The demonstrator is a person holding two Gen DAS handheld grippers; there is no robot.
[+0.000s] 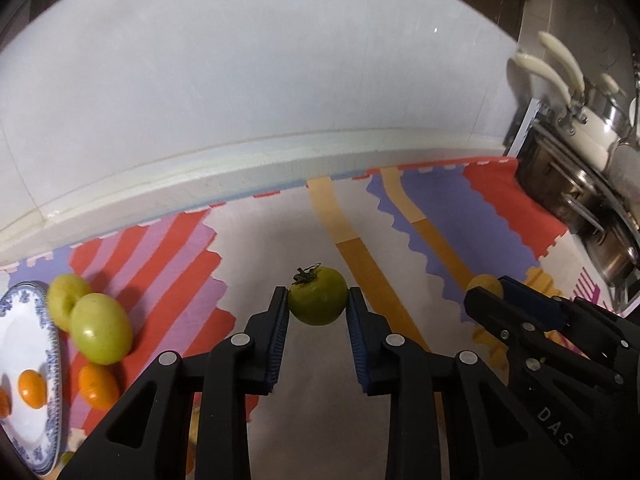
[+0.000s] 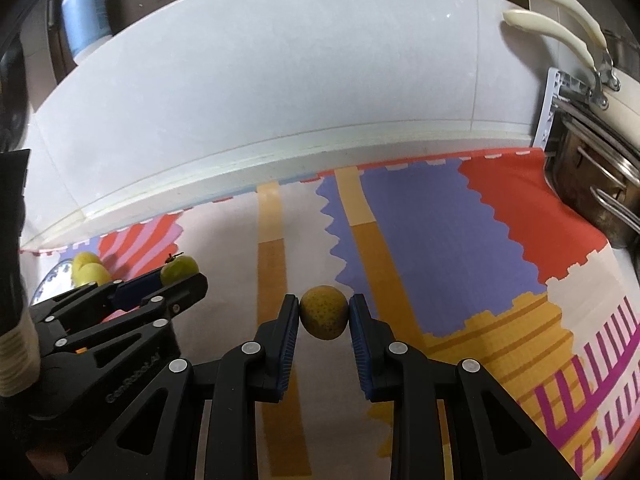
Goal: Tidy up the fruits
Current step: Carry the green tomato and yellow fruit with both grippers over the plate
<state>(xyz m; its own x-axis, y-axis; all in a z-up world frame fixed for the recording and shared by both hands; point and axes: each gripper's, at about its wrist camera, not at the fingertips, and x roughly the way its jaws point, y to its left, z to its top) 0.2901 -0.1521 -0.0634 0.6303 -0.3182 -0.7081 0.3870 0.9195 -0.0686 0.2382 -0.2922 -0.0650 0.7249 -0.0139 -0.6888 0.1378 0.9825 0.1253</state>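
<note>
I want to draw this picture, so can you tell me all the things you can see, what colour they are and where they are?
Green tomato: one, green with a dry stalk, held between the left gripper's fingers.
Speckled fruit: one, yellow-brown, held between the right gripper's fingers.
Yellow-green fruits: two, on the mat beside the plate, far left.
Oranges: at least two on the plate, one on the mat beside it.
Plate: one, white with blue edge, far left.
Mat: one, red, purple, orange and cream, under everything.
Pans: several, steel with cream handles, stacked far right.
Bottle: one, blue and white, top left on the ledge.
Left gripper: black, blue pads.
Right gripper: black, blue pads.
</note>
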